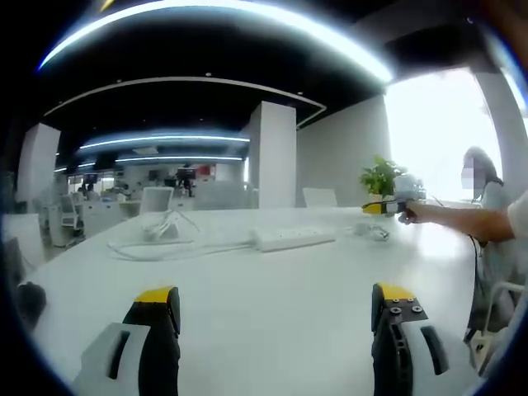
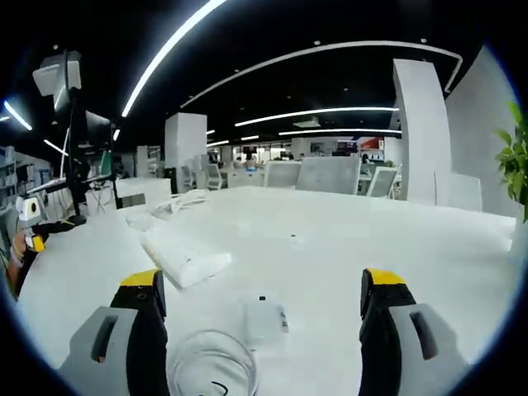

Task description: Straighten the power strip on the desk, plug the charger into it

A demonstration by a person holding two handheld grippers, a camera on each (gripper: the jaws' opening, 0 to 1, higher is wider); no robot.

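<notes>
In the left gripper view your left gripper (image 1: 276, 318) hangs low over the desk (image 1: 247, 330), jaws wide apart and holding nothing. The power strip (image 1: 294, 239) lies well ahead, white on white with its cord trailing off to one side; reach carelessly and you could shove it further askew. In the right gripper view your right gripper (image 2: 262, 309) is spread and empty too, the charger (image 2: 264, 320) just ahead between its jaws beside its coiled cable (image 2: 210, 363), which could snag on lifting
</notes>
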